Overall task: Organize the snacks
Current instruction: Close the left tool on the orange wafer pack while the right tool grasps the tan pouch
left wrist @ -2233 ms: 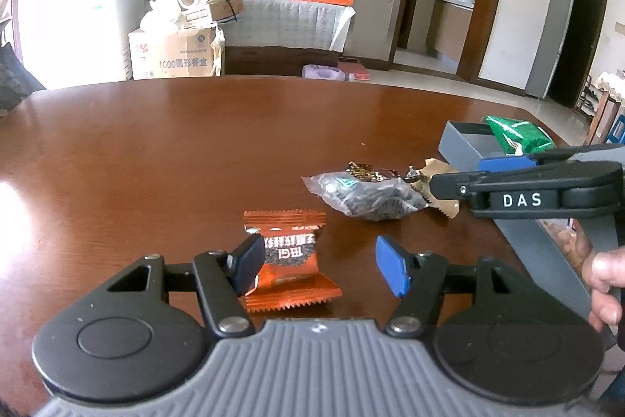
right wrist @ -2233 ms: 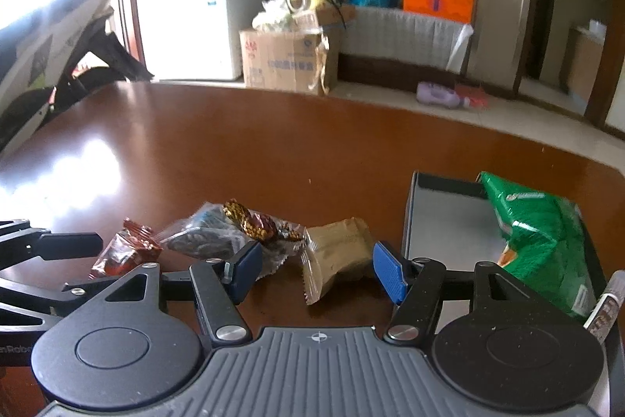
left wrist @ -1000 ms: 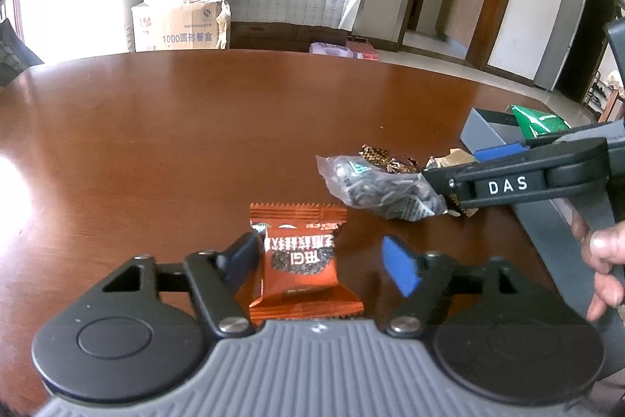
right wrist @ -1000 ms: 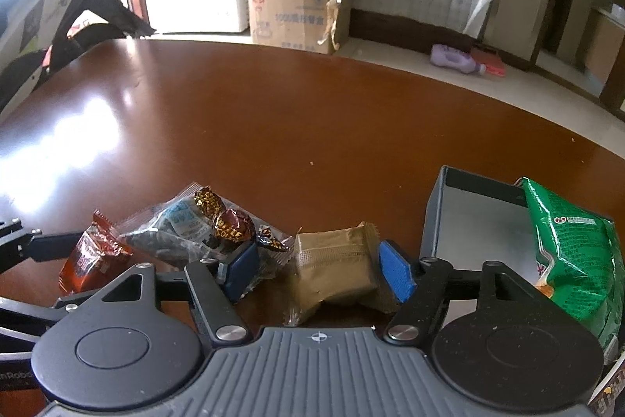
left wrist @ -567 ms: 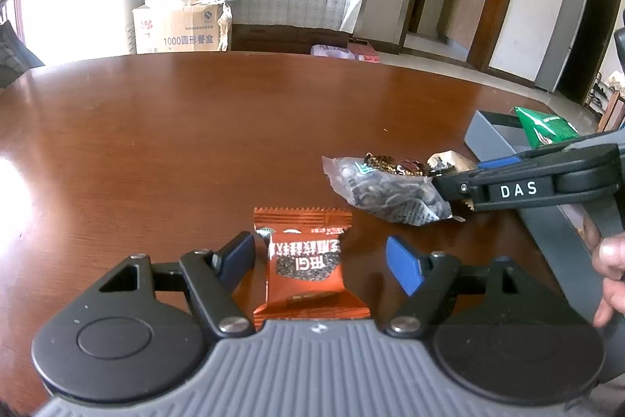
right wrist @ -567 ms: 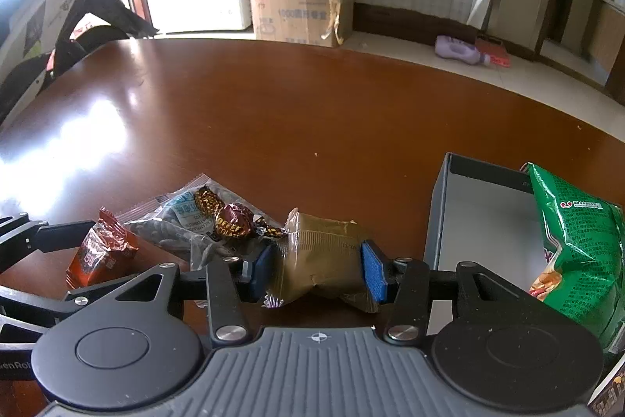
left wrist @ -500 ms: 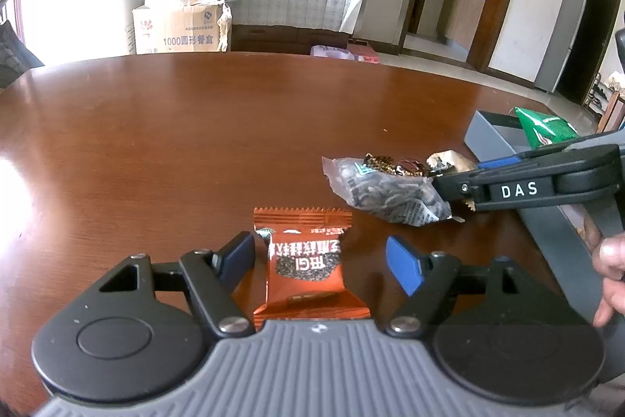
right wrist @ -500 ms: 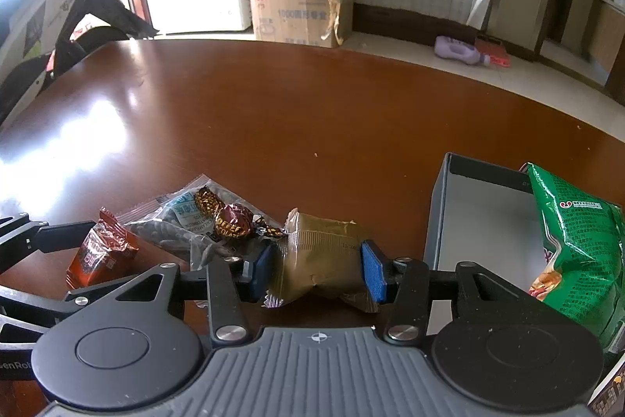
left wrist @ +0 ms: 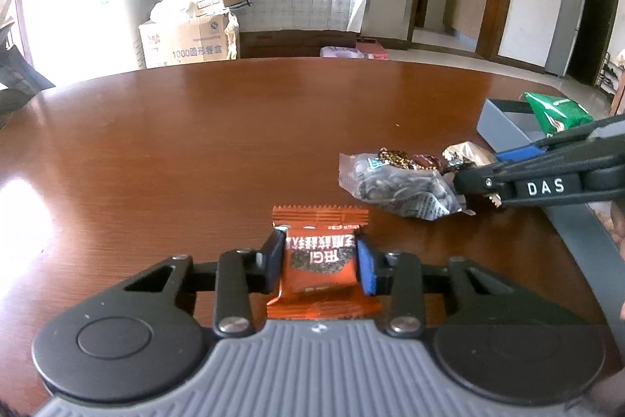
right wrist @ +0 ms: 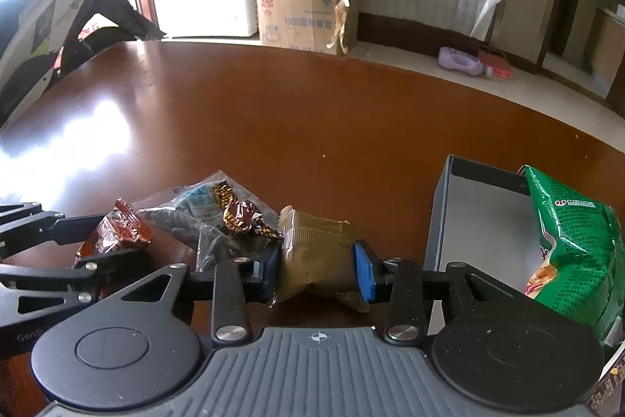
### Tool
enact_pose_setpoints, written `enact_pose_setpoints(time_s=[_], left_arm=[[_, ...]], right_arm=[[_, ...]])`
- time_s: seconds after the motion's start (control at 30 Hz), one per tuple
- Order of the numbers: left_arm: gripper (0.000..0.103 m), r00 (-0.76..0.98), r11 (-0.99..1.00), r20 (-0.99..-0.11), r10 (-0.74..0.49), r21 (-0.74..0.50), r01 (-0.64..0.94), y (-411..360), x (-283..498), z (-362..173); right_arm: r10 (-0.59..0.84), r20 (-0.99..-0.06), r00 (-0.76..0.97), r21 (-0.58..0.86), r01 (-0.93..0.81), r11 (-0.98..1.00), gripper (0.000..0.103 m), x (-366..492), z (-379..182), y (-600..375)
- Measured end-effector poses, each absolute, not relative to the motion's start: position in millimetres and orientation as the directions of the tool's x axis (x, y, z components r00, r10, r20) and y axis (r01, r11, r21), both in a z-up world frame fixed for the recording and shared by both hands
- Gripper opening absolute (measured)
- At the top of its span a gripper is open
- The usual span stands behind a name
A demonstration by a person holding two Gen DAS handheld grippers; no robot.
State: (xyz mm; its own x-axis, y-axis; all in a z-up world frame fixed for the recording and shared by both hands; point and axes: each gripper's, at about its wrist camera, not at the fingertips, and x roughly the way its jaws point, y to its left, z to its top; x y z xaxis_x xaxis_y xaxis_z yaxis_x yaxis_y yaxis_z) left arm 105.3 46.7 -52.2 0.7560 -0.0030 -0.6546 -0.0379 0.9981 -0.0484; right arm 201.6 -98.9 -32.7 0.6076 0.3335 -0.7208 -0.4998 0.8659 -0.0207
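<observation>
My left gripper [left wrist: 319, 265] is shut on an orange snack packet [left wrist: 320, 270] that rests on the brown table [left wrist: 195, 143]. My right gripper [right wrist: 318, 270] is shut on a tan snack packet [right wrist: 318, 253], also low on the table; it shows in the left wrist view [left wrist: 466, 153]. Between them lies a clear bag of dark seeds [left wrist: 398, 188] with gold-brown wrapped candies [right wrist: 238, 212] on it. The orange packet shows in the right wrist view [right wrist: 117, 231] at the left. A grey box [right wrist: 480, 221] to the right holds a green chip bag [right wrist: 570, 241].
The right gripper's arm [left wrist: 547, 178] reaches in from the right in the left wrist view. Beyond the table's far edge stand a white fridge [left wrist: 90, 6], a cardboard box [left wrist: 187, 40] and a bench with bags [left wrist: 304, 6].
My left gripper has closed on the orange packet. My right gripper closed on the tan packet about half a second earlier and still holds it.
</observation>
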Motion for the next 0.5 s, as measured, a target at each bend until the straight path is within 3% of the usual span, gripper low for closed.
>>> enact_pose_setpoints(time_s=[0.5], left_arm=[[0.034, 0.812, 0.995, -0.584, -0.012, -0.09, -0.05, 49.9, 87.9, -26.6]], right_arm=[[0.371, -0.677, 0.636, -0.008, -0.51, 0.86, 0.04, 183.1, -16.3, -102.6]])
